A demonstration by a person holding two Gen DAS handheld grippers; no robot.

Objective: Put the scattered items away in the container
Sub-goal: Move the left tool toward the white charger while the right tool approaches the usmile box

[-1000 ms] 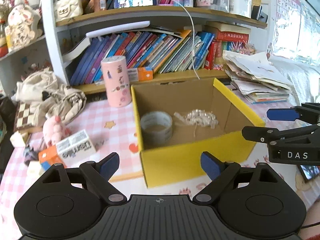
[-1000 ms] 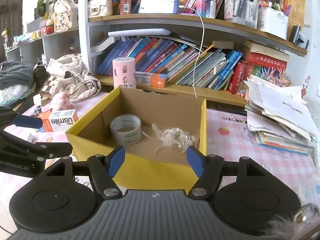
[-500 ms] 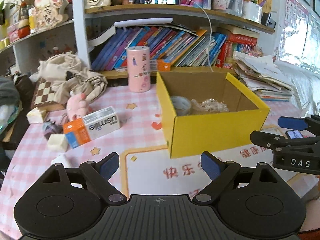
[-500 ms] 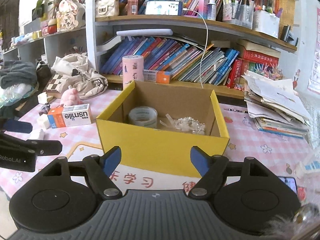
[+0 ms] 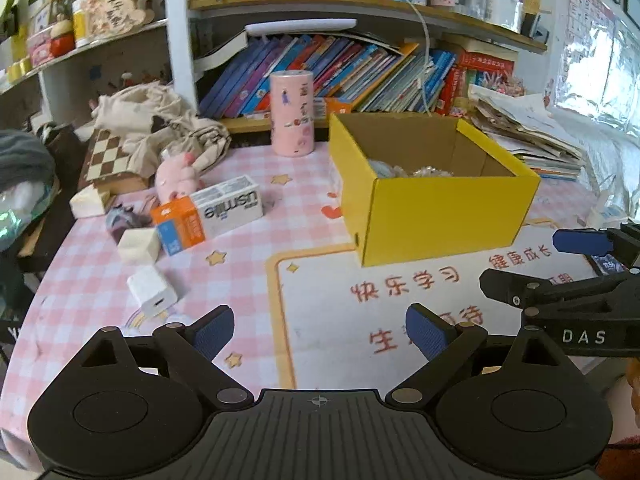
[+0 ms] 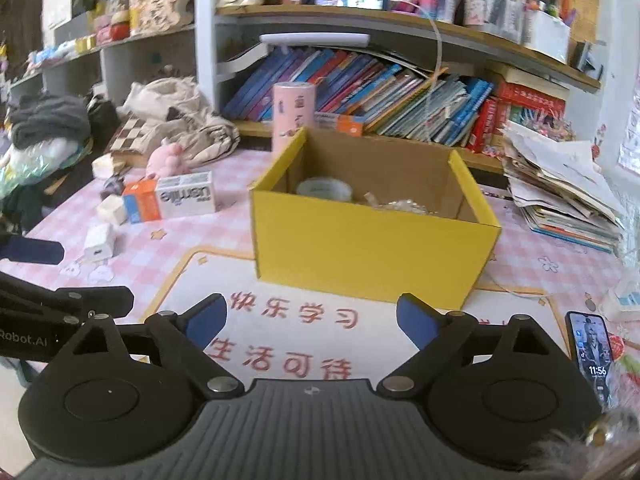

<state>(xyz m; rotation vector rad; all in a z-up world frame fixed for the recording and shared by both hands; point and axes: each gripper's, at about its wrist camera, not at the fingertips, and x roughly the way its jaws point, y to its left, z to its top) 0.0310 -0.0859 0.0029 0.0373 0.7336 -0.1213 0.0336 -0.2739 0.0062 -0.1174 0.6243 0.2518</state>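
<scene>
A yellow cardboard box [image 5: 436, 208] [image 6: 368, 256] stands on the pink checked table and holds a tape roll [image 6: 324, 189] and a clear crinkly bundle [image 6: 404, 205]. Left of it lie a white and orange usmile box [image 5: 208, 216] [image 6: 172, 200], a white charger [image 5: 152, 291] [image 6: 98, 242], a white cube [image 5: 138, 245] and a pink plush [image 5: 178, 174]. My left gripper [image 5: 320, 330] is open and empty, short of the box. My right gripper [image 6: 310, 320] is open and empty in front of the box.
A pink cylinder [image 5: 291, 114] stands behind the box by the bookshelf. A stack of papers [image 6: 560, 196] lies to the right. A phone [image 6: 592, 354] lies at the front right. A chessboard [image 5: 106, 158] and cloth bags sit at the far left.
Both grippers have pulled back from the box toward the table's front edge. The box now looks smaller and the scattered items on the left have come into view.
</scene>
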